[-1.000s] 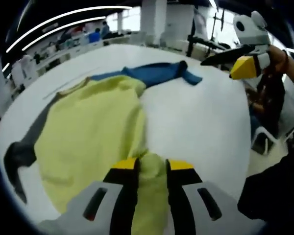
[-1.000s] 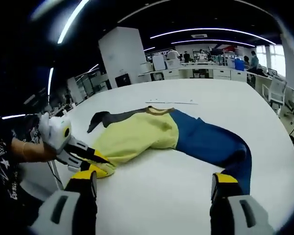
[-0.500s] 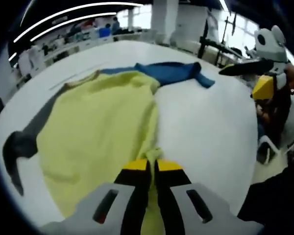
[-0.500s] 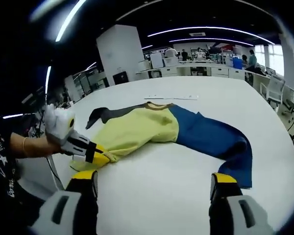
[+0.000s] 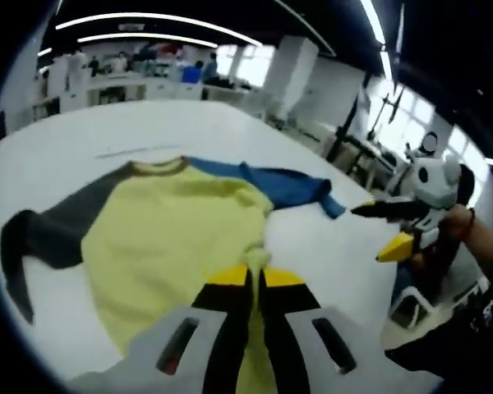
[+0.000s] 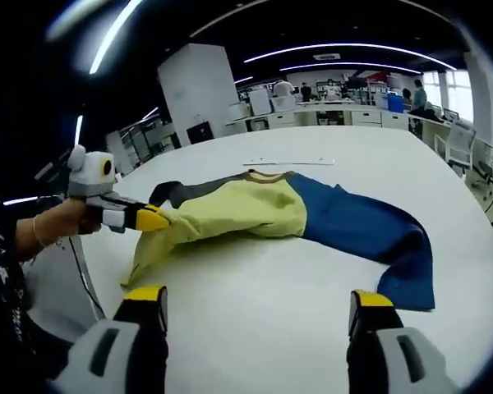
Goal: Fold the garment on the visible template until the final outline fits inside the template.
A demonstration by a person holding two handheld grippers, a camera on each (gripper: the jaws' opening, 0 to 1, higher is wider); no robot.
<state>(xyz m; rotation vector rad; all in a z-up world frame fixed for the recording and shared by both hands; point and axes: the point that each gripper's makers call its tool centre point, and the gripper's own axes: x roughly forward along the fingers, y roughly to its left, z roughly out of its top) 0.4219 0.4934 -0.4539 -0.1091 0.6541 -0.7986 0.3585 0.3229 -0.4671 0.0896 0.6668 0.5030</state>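
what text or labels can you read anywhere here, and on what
None can be read.
Garment: plain yellow, blue and grey panels, no print visible.
Table: bare white, no markings; the thin strip beyond the collar is too small to read.
Left gripper and right gripper: no lettering visible.
Person's dark clothing: a white pattern, too blurred to read.
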